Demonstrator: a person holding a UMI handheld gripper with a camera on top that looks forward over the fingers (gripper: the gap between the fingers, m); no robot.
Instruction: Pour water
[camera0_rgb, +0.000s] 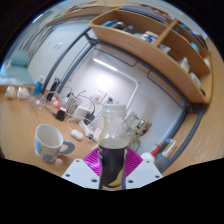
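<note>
The gripper (112, 168) has its jaws closed narrowly on a bottle (112, 150), one magenta pad (95, 158) pressing on each side of its dark lower body. The bottle stands upright between the fingers, and its clear upper part and neck rise just above the pads; whether it rests on the desk (25, 120) or is lifted off it cannot be told from this view. To the left of the bottle and a little ahead of the fingers, a white mug (48, 141) with a blue pattern sits on the wooden desk, its opening facing up and its handle turned toward the bottle, apart from it. Beyond the bottle, a wire rack (82, 104) stands on the desk with a few small items around it, too small to name. More small containers (18, 92) sit at the far left along the desk's back edge. To the right of the bottle a few colourful small objects (143, 128) lie near the wall. A wooden shelf (150, 45) with compartments runs overhead along the pale wall, carrying assorted objects that cannot be made out clearly.
</note>
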